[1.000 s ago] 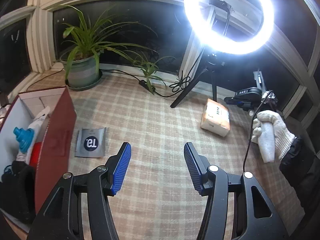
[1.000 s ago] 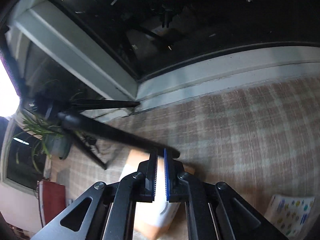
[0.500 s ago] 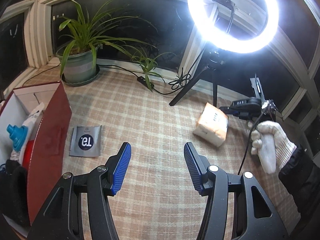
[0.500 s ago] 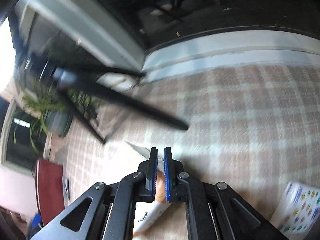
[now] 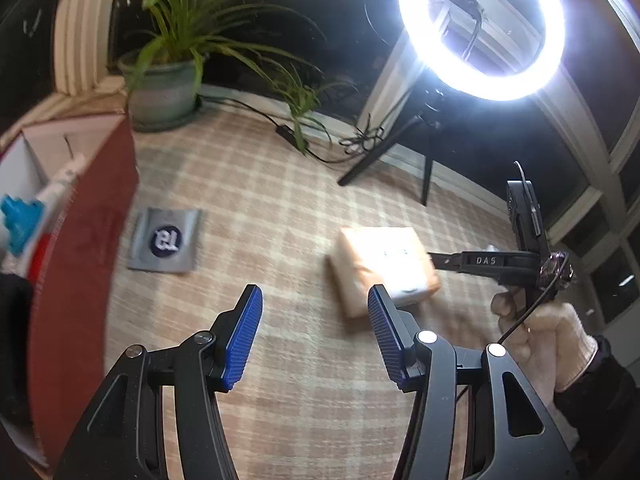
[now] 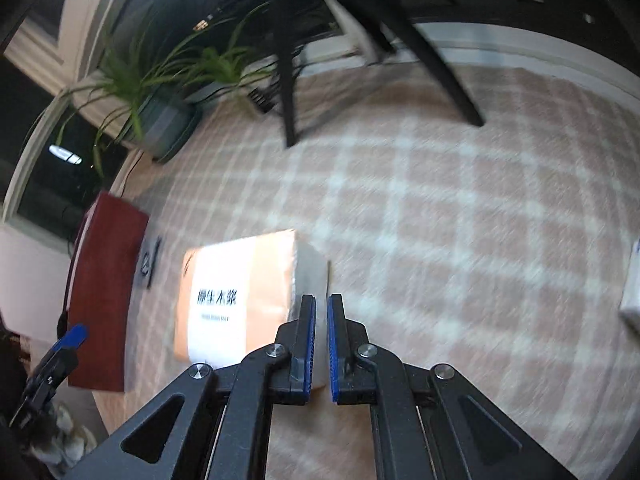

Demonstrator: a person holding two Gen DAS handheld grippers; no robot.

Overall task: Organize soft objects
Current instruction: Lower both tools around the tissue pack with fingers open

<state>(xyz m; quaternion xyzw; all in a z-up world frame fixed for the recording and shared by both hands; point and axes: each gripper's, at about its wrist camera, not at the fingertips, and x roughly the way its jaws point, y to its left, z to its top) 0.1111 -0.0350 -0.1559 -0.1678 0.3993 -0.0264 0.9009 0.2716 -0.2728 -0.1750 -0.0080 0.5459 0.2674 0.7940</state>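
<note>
Right wrist view: the right gripper (image 6: 321, 344) is pinched onto the end flap of the orange tissue pack (image 6: 236, 296), which hangs left of its fingers. The left gripper (image 5: 315, 332) gapes wide, holding nothing, the pack just beyond its right finger.

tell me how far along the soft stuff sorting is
Done: the red box already holds some items, though what they are is unclear. In hand: the right gripper pinches the end of the orange tissue pack, apparently carrying it. Left: the grey pouch still on the cloth; the left gripper is open and empty.
</note>
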